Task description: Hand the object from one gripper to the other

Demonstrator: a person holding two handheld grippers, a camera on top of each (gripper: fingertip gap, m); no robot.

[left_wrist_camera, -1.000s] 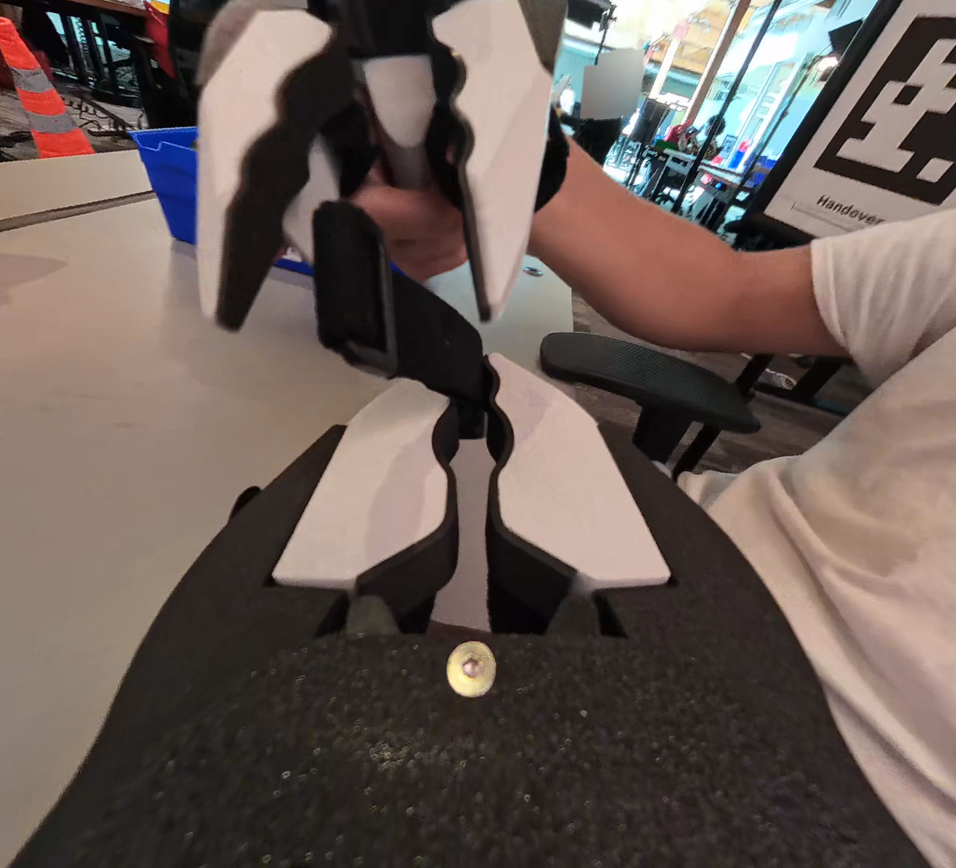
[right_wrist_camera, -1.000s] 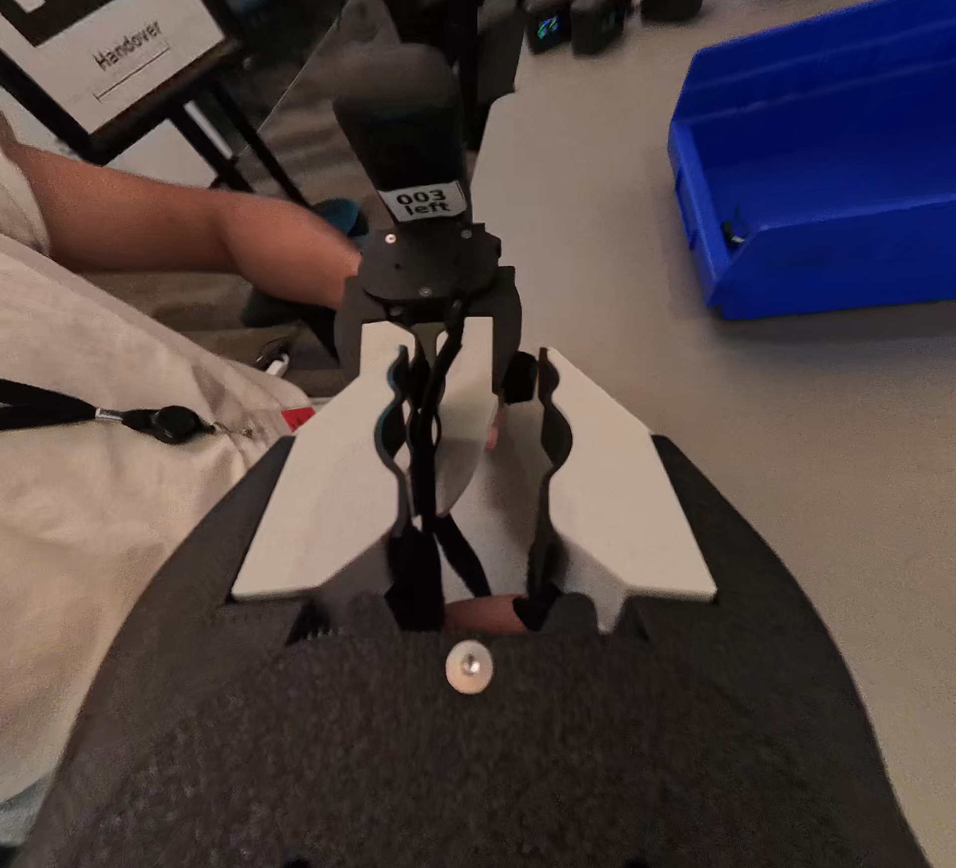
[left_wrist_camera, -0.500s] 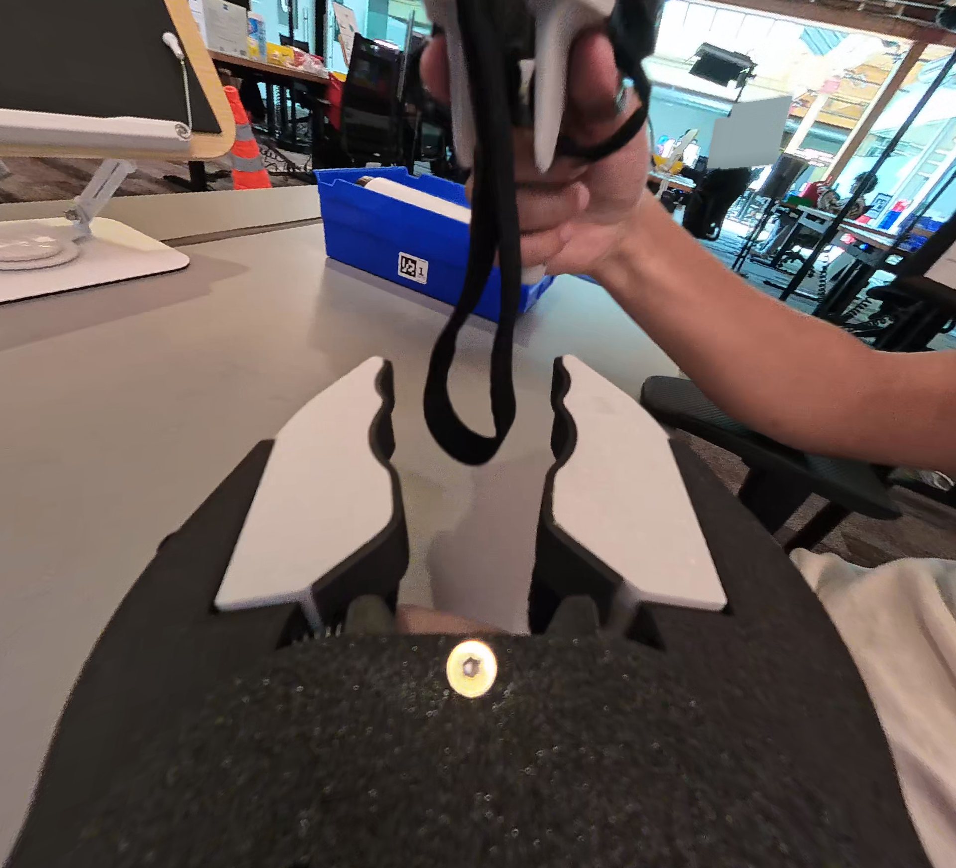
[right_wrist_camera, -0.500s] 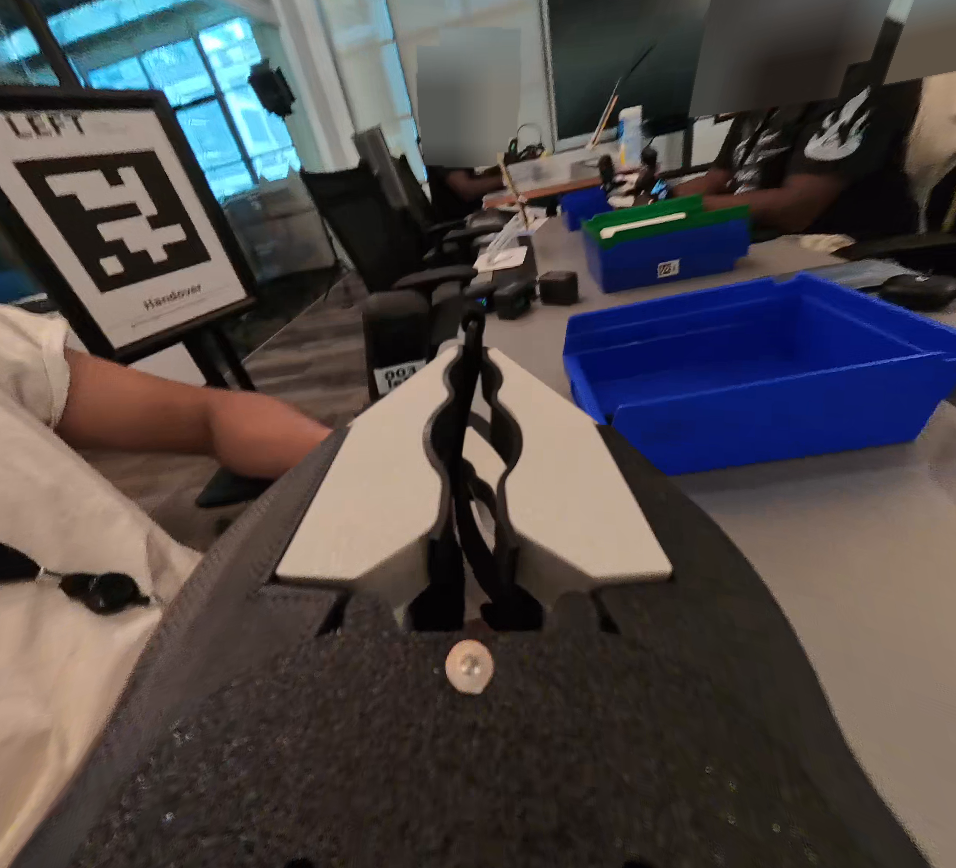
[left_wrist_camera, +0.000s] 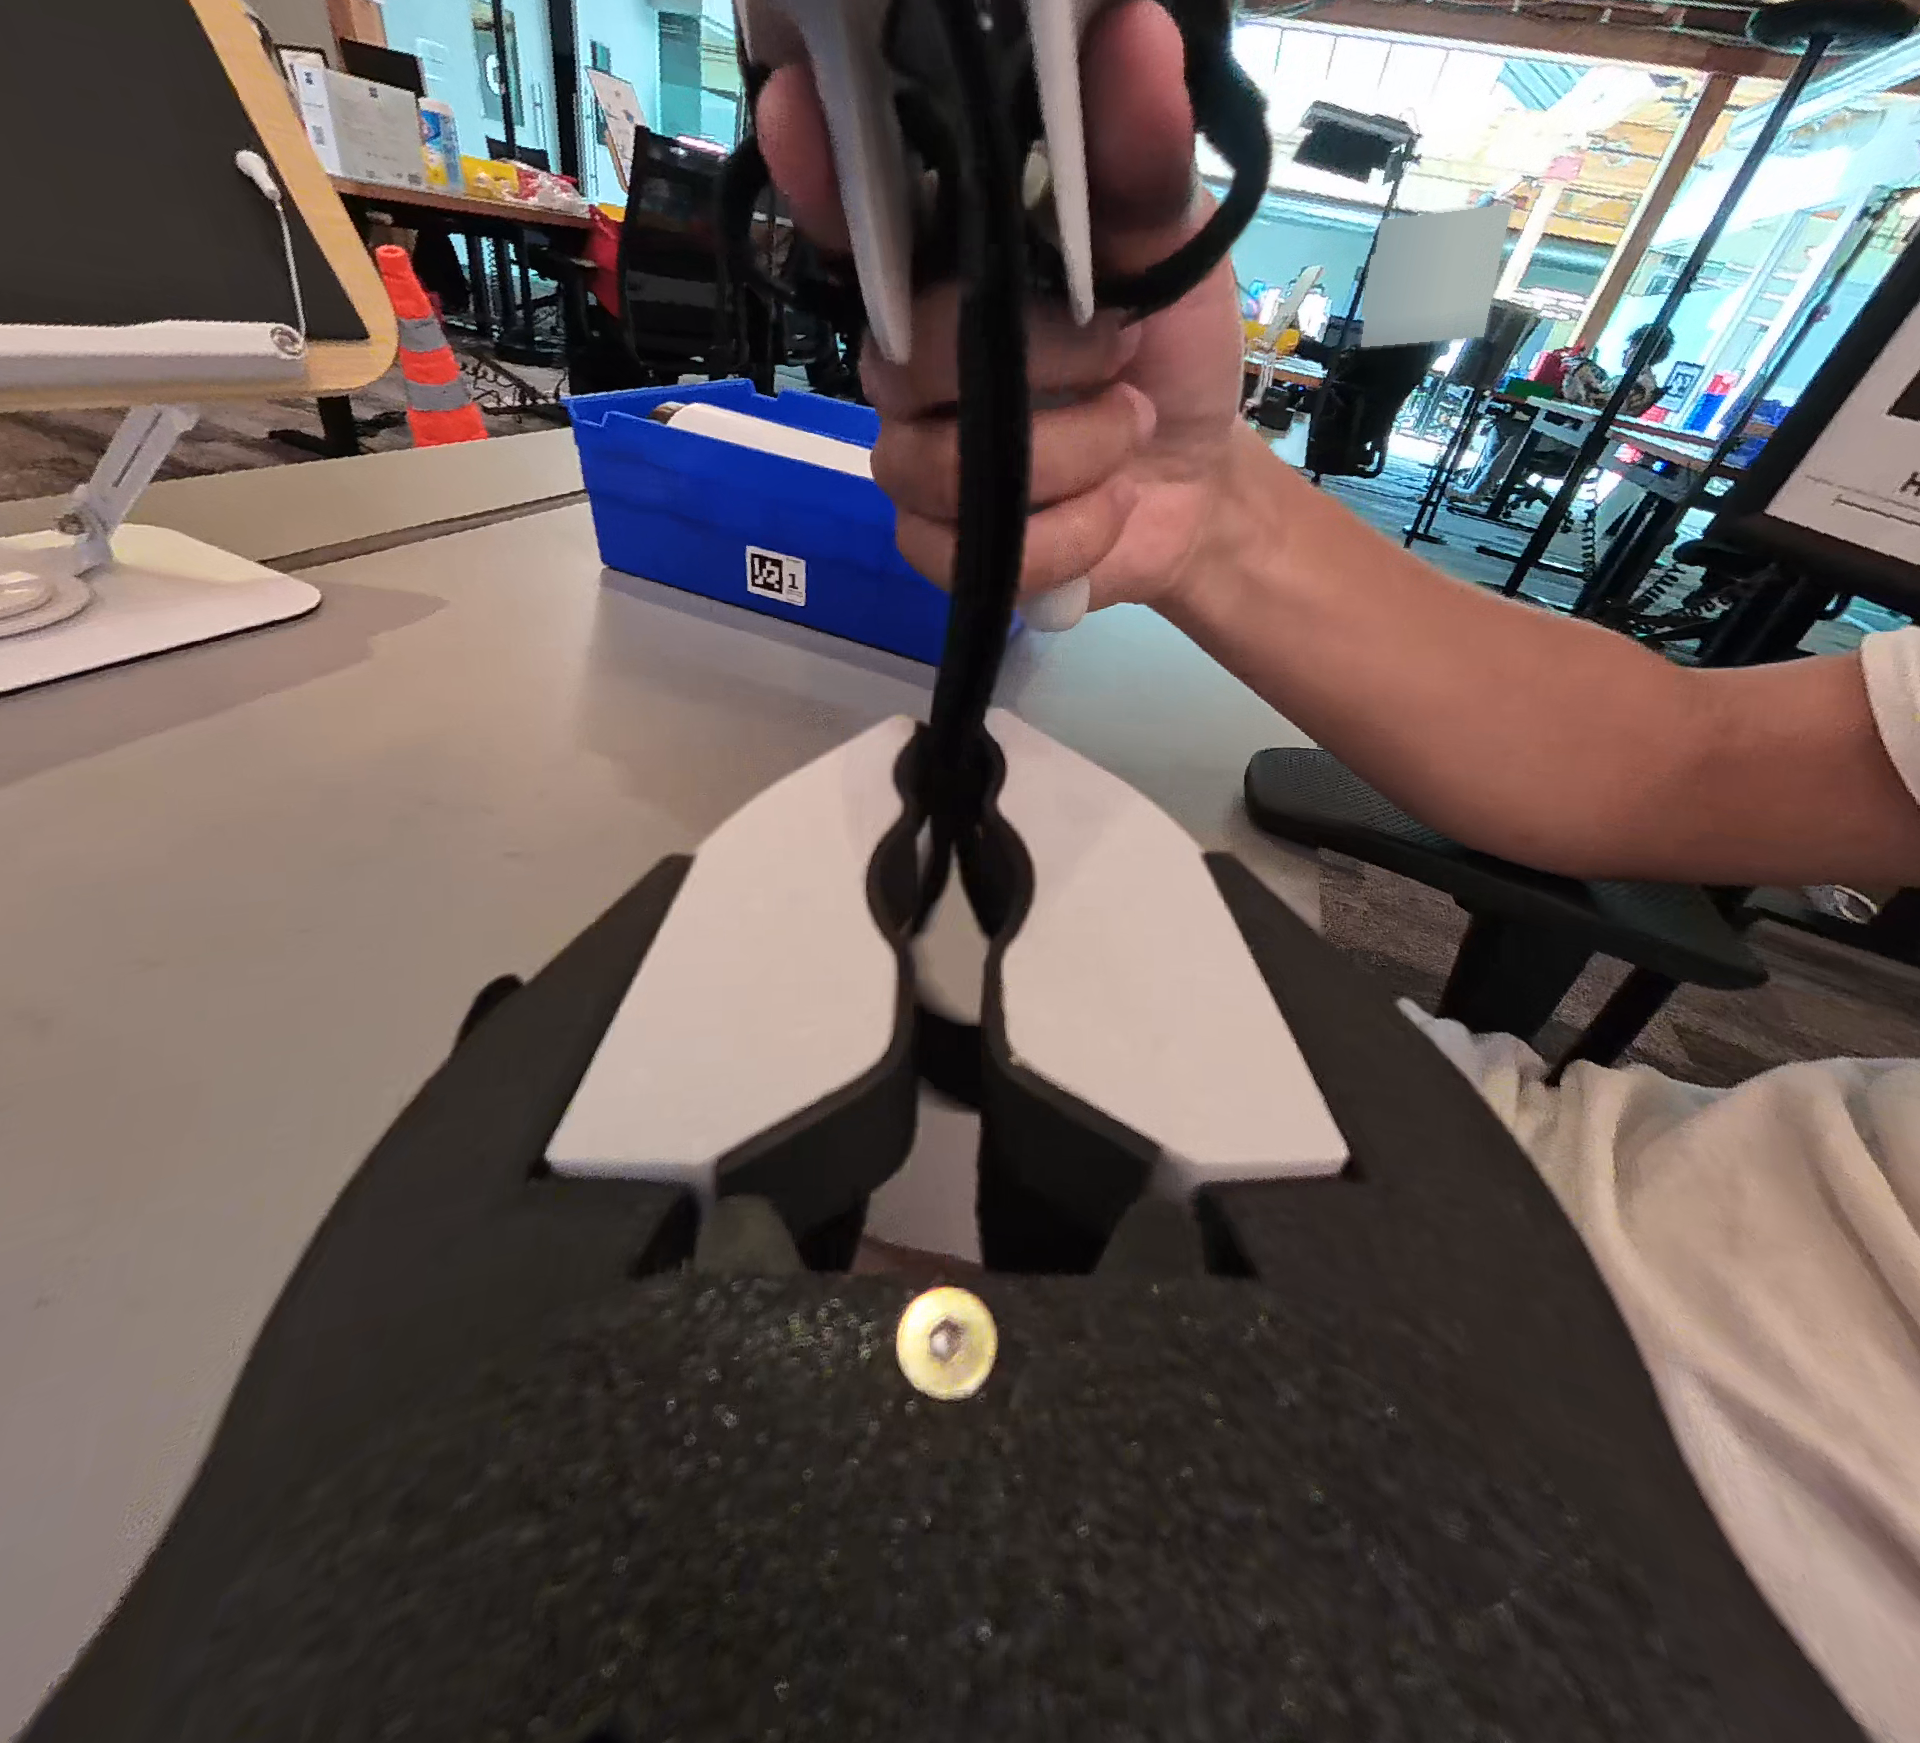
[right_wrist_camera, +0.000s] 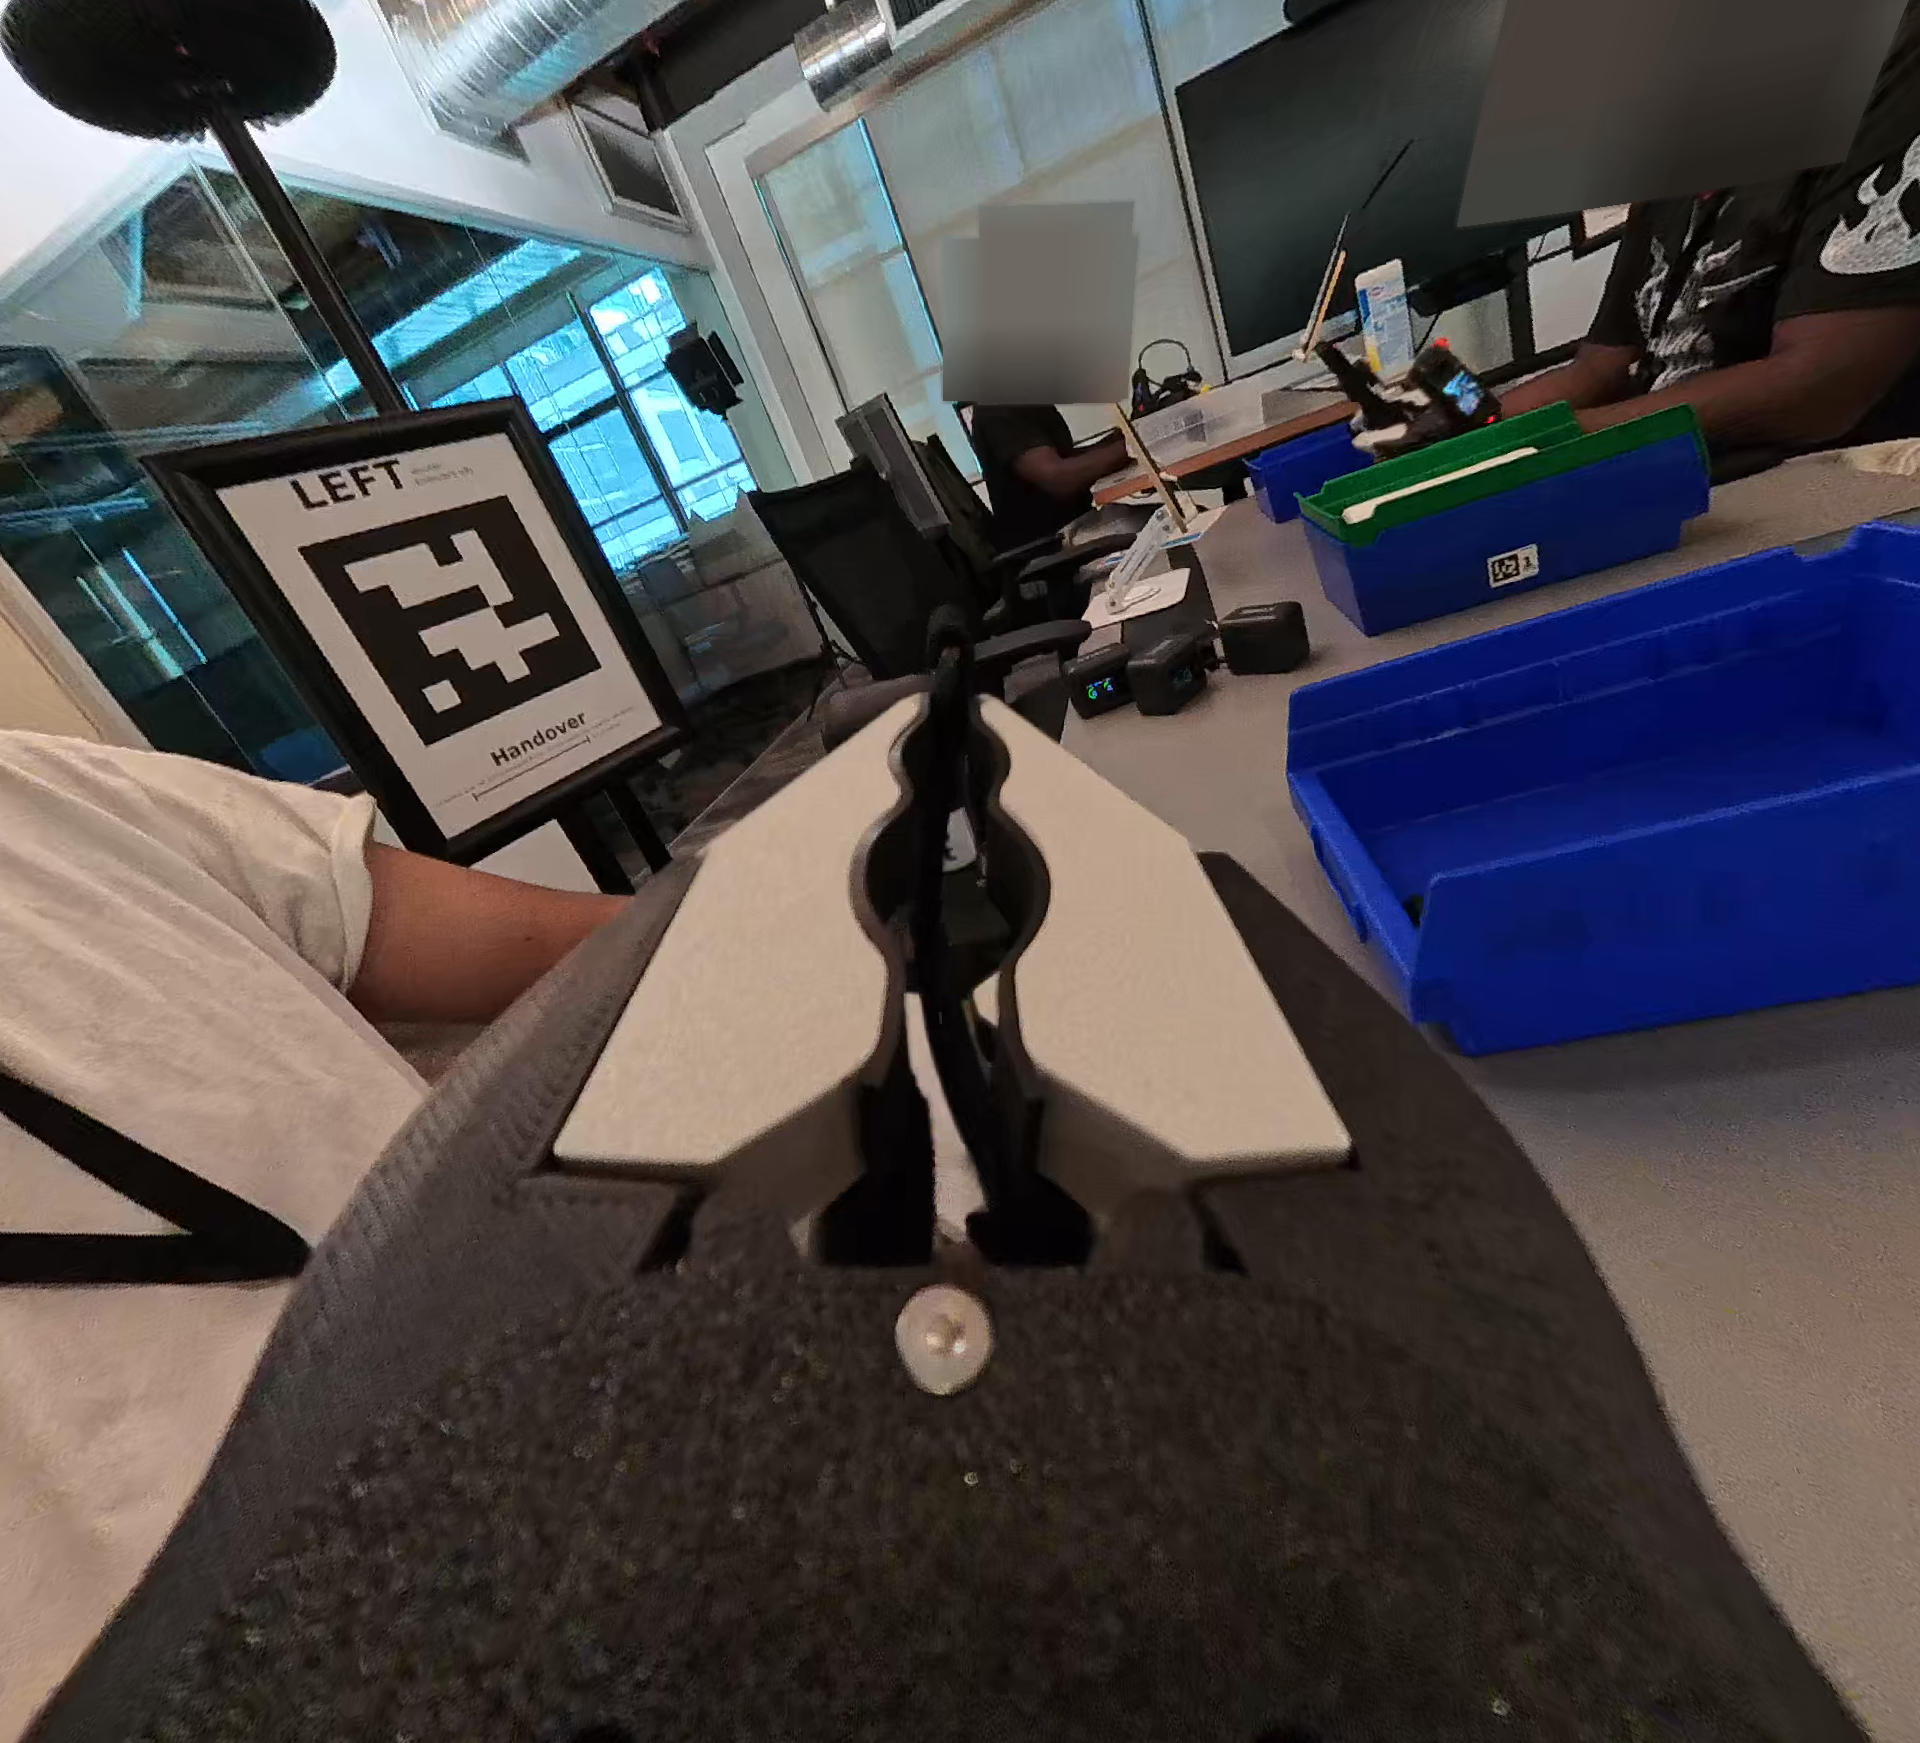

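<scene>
Over the smooth grey table point(left_wrist_camera: 312, 862) we saw a thin black cord loop point(left_wrist_camera: 971, 550) stretched taut between both tools: the white-fingered left gripper point(left_wrist_camera: 951, 758) clamped its lower end, the right gripper point(right_wrist_camera: 948, 717) pinched its upper end, scalloped pads closed.

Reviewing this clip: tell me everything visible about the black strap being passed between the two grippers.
The black strap is a narrow, soft loop that looks like woven fabric. It hangs taut and nearly vertical above the table. Its upper end is pinched in the right gripper, held overhead; its lower end is pinched in the shut left gripper. The right wrist view shows the strap running doubled through the closed fingers. Nothing else touches it.
</scene>
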